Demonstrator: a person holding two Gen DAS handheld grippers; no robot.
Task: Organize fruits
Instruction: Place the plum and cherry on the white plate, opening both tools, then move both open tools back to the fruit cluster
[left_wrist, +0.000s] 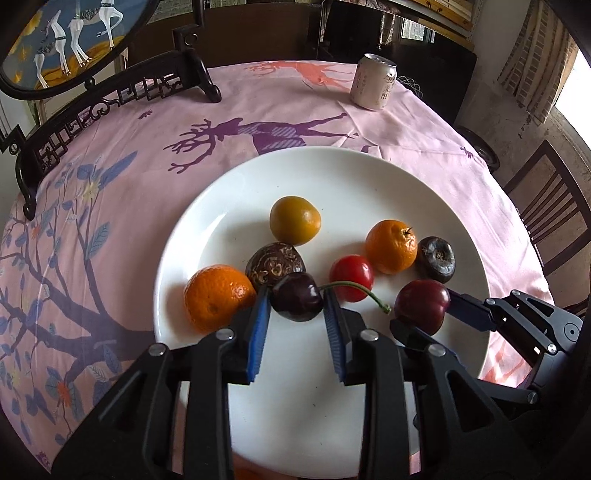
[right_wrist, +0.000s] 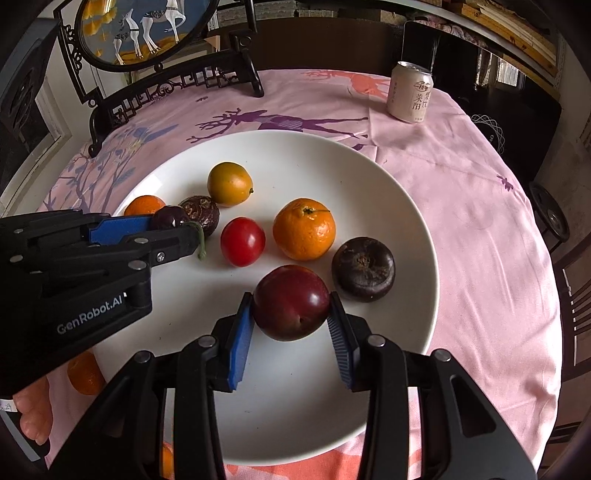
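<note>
A white plate (left_wrist: 369, 177) holds several fruits. My left gripper (left_wrist: 297, 306) is shut on a dark cherry (left_wrist: 297, 301) with a green stem, over the plate's near part. My right gripper (right_wrist: 291, 308) is shut on a red cherry (right_wrist: 291, 301), also seen in the left wrist view (left_wrist: 421, 304). On the plate lie two mandarins (left_wrist: 218, 295) (left_wrist: 391, 245), a cherry tomato (left_wrist: 351, 277), a yellow-green fruit (left_wrist: 294, 220), a brown patterned fruit (left_wrist: 275, 264) and a dark water chestnut (left_wrist: 436, 258). The left gripper shows in the right wrist view (right_wrist: 173, 230).
A round table with a pink deer-print cloth (left_wrist: 129, 177). A drink can (left_wrist: 373, 82) stands at the far right. A dark wooden stand with a round painted screen (left_wrist: 74, 40) is at the far left. A wooden chair (left_wrist: 546, 221) is to the right. Another mandarin (right_wrist: 85, 373) lies off the plate.
</note>
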